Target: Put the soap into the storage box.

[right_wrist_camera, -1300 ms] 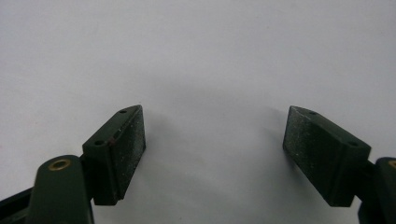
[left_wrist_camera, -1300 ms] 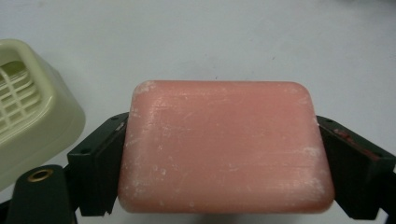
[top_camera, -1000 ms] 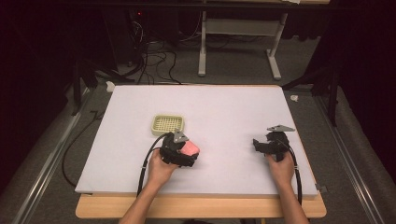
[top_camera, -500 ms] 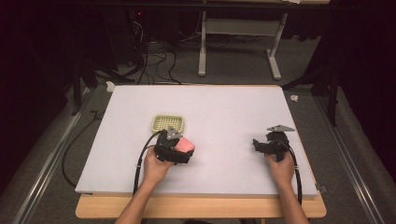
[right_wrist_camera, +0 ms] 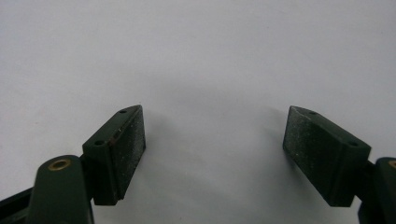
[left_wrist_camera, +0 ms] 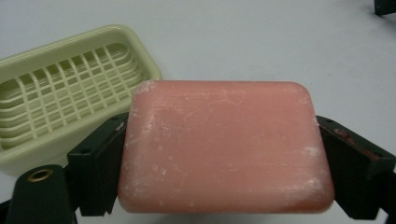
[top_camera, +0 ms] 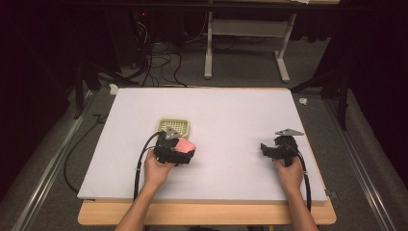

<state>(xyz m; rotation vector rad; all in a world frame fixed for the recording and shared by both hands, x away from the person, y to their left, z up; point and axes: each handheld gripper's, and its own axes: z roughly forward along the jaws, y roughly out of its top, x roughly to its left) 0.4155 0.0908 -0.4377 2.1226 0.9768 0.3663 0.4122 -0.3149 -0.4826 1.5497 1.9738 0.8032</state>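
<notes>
A pink bar of soap [left_wrist_camera: 224,147] sits between the two black jaws of my left gripper [top_camera: 185,148], which is shut on its short sides. In the high view the soap [top_camera: 185,145] is just right of and in front of a pale yellow-green soap dish [top_camera: 174,126] with a grid bottom. In the left gripper view that dish [left_wrist_camera: 60,79] lies close behind the soap at the upper left. My right gripper [top_camera: 264,149] rests near the table's right side, open, with only bare white surface between its fingertips [right_wrist_camera: 130,140].
A white sheet covers the table [top_camera: 231,110], with a wooden edge [top_camera: 207,214] along the front. Both forearms come in from the bottom. Behind the table stand a desk frame [top_camera: 245,43] and loose cables on the floor [top_camera: 149,62].
My left gripper has carried the soap a little to the left and back, closer to the soap dish. The right gripper has stayed where it was.
</notes>
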